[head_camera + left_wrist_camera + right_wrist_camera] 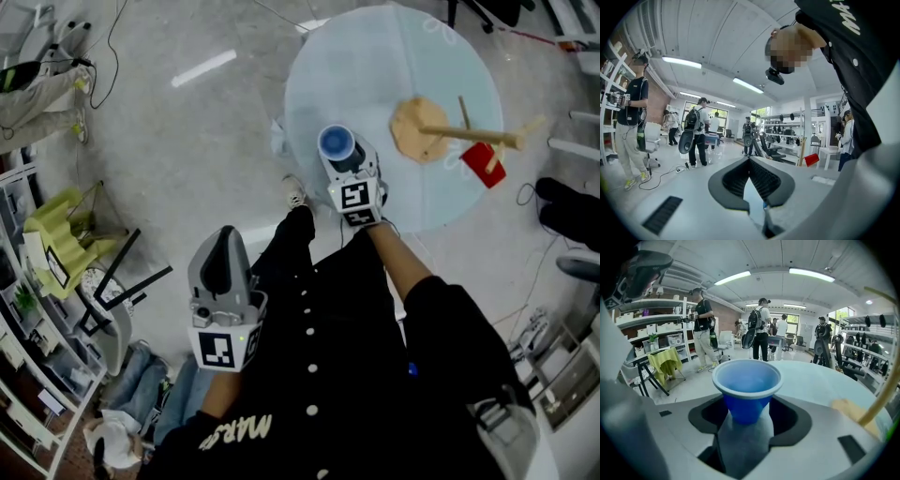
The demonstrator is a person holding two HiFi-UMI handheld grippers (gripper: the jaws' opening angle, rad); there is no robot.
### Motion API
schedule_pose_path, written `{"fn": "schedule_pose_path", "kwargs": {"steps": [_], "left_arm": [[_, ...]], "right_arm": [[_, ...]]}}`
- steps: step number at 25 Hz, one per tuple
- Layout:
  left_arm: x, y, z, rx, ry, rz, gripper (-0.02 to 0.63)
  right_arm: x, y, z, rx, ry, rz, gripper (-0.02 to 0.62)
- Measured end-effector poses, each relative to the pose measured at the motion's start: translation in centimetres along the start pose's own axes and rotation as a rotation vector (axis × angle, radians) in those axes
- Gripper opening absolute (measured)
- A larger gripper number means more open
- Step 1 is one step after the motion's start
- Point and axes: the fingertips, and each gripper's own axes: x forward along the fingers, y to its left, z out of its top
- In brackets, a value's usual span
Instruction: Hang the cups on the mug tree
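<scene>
A blue cup (336, 143) stands upright between the jaws of my right gripper (341, 157) over the near edge of the round glass table (375, 66). In the right gripper view the blue cup (746, 390) fills the gap, with the pads against its sides, and my right gripper (746, 404) is shut on it. To the right on the table, the wooden mug tree (422, 128) carries a red cup (483, 164) by one peg. My left gripper (223, 248) hangs low off the table with nothing in it; the left gripper (749, 163) has its jaws together.
A chair draped in yellow-green cloth (58, 223) and shelving (28, 375) are at the left. Cables (103, 66) trail across the floor. Several people (759, 326) stand in the room beyond the table. The mug tree's base (851, 411) shows at the right.
</scene>
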Motion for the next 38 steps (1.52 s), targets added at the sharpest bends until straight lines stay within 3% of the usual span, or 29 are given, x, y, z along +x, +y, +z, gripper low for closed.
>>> {"fn": "schedule_pose_path", "kwargs": {"steps": [7,17,24,31,38], "left_arm": [[0.0,-0.8,1.0,0.002,-0.030,-0.031,-0.005],[2.0,-7.5,5.0,-0.004,-0.123,-0.147,-0.005],[3.0,-11.8,7.2,0.018,-0.166,-0.224,-0.005],[3.7,-15.1,8.0,0.060,-0.183,-0.283,-0.005],[4.2,-17.7,7.1,0.105,-0.130,-0.320,-0.005]], "right_arm": [[-2.2,0.0,1.2,0.036,-0.029,-0.005,0.265],[-9.8,-3.8,1.2,0.296,-0.027,-0.016,0.267],[-13.0,-6.8,-0.1,0.678,-0.055,0.010,0.267],[-15.1,-9.1,1.6,1.148,-0.212,0.124,0.265],[-17.3,-13.1,0.9,1.410,-0.343,0.131,0.267]]}}
